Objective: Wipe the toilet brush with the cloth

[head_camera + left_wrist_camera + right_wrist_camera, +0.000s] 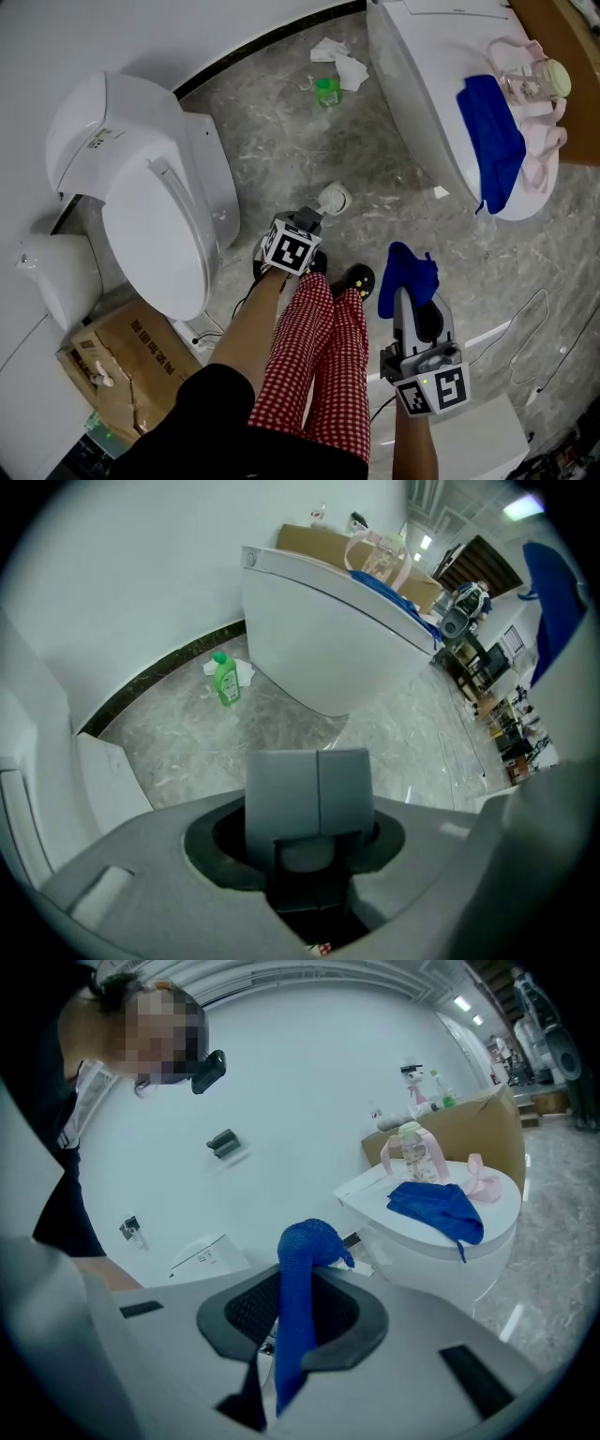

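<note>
The right gripper [298,1288] is clamping a blue cloth [302,1241], whose fold is standing up out of the jaws and drooping over them. In the head view this gripper is hovering at the person's right, beside the red checked trousers [319,356]. The left gripper [317,780] is pointing steeply down at the floor [281,131] with its jaws lying together, the two grey pads meeting along a thin seam and nothing showing between them. A pale rounded shape is sitting in the dark hollow just under the pads, and what it is cannot be told. The toilet brush [334,199] is showing only as a white round piece just past that gripper's tip, in front of the person's feet; whether the tip is touching it cannot be told. A closed white toilet [141,178] is standing to the left. A second toilet [412,66] at the upper right is carrying another blue cloth [492,141] and a pink-strapped clear bottle [530,82]. A green bottle [326,91] and white tissues [339,64] are lying on the floor between them.
</note>
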